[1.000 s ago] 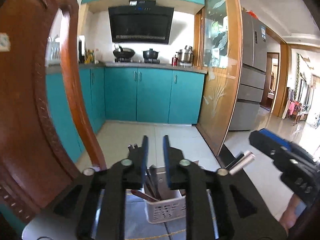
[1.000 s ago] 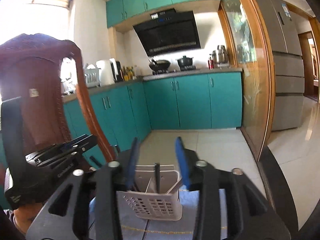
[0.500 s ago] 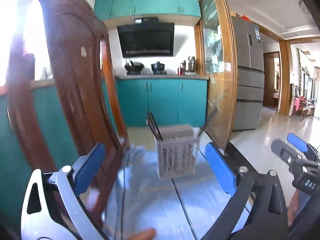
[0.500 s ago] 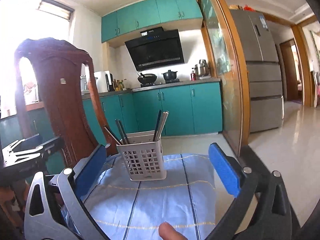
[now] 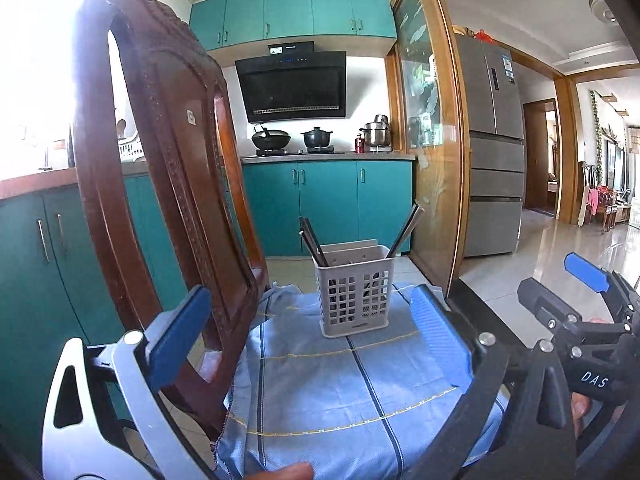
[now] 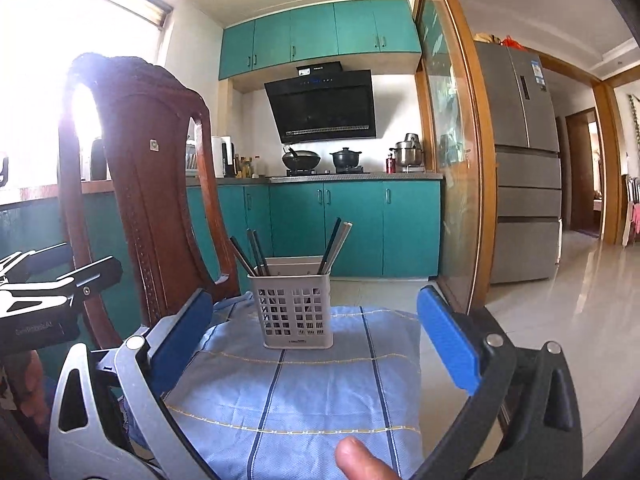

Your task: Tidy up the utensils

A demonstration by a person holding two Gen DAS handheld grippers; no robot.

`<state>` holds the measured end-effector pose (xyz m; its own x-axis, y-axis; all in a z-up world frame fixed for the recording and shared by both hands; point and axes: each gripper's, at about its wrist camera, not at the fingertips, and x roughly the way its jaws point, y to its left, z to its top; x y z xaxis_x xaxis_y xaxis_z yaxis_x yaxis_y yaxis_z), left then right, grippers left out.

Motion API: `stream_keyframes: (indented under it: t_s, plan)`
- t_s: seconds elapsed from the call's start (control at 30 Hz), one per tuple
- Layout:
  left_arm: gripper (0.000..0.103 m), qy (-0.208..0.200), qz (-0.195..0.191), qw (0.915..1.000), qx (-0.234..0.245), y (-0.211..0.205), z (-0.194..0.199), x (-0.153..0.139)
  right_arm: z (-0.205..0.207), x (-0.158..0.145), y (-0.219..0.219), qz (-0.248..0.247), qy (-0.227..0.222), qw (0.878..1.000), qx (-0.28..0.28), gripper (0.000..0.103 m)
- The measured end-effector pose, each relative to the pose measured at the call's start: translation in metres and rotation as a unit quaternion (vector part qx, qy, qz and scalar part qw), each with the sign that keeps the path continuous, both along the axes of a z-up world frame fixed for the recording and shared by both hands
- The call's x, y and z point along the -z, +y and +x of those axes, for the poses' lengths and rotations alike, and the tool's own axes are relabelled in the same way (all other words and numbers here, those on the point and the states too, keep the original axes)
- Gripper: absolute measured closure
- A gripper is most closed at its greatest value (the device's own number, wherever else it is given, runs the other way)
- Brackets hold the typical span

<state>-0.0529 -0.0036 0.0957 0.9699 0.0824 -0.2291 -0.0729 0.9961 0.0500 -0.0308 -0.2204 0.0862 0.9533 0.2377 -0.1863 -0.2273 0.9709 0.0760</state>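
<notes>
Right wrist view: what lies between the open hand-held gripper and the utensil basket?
Only bare blue striped cloth. The right hand-held gripper sits back from the utensil basket, with no loose utensils in between. The left wrist view shows the same stretch bare.

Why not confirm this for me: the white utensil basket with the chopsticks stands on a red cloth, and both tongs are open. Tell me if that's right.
Not quite: the cloth is light blue with stripes, not red, as the right wrist view shows. The white utensil basket does stand on it holding chopsticks, and both the left tongs and right tongs are open.
</notes>
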Motion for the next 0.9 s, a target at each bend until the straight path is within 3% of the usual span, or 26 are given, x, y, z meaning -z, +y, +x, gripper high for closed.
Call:
stream_keyframes:
  t_s: [0.9]
  plan:
    - [0.004, 0.013, -0.008, 0.9999, 0.004, -0.0011, 0.0068, 0.0065, -0.0047, 0.0027, 0.0104, -0.024, -0.006, 1.0, 0.0, 0.003]
